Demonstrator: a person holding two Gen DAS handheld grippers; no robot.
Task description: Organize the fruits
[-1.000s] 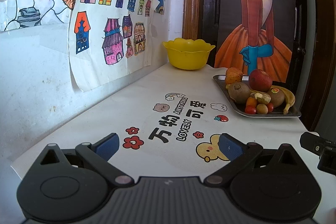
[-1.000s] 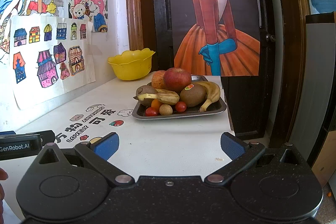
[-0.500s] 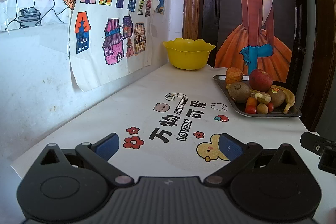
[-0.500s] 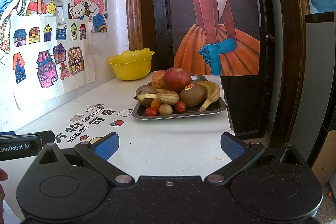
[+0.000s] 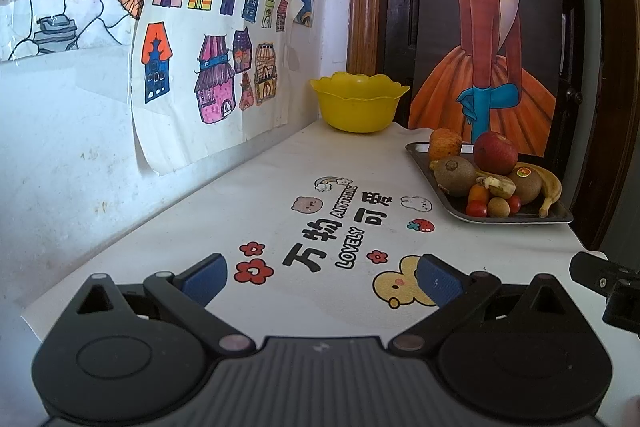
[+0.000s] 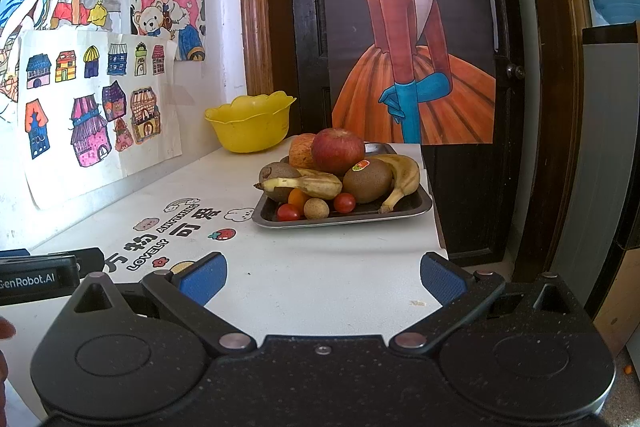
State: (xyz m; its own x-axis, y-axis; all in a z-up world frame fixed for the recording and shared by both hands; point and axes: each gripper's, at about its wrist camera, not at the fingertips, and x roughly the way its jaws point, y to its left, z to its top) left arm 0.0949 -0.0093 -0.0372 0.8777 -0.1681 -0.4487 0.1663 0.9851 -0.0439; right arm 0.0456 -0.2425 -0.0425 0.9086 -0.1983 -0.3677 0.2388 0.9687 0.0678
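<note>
On the far right of the white printed table (image 6: pixel 320 279), a grey metal tray (image 6: pixel 344 221) heaped with fruit, scalloped yellow plastic bowl (image 6: pixel 250 123) behind it to the left, left gripper (image 5: pixel 322 281) and right gripper (image 6: pixel 322 277) both spread wide, empty, well short of the tray.

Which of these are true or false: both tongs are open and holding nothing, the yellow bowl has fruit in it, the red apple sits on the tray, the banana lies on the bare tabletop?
1. Both the left tongs and right tongs are open and hold nothing. True.
2. The yellow bowl holds fruit. False: no fruit shows in it.
3. The red apple sits in the pile on the tray. True.
4. The banana lies on the bare tabletop. False: it lies on the tray.
</note>
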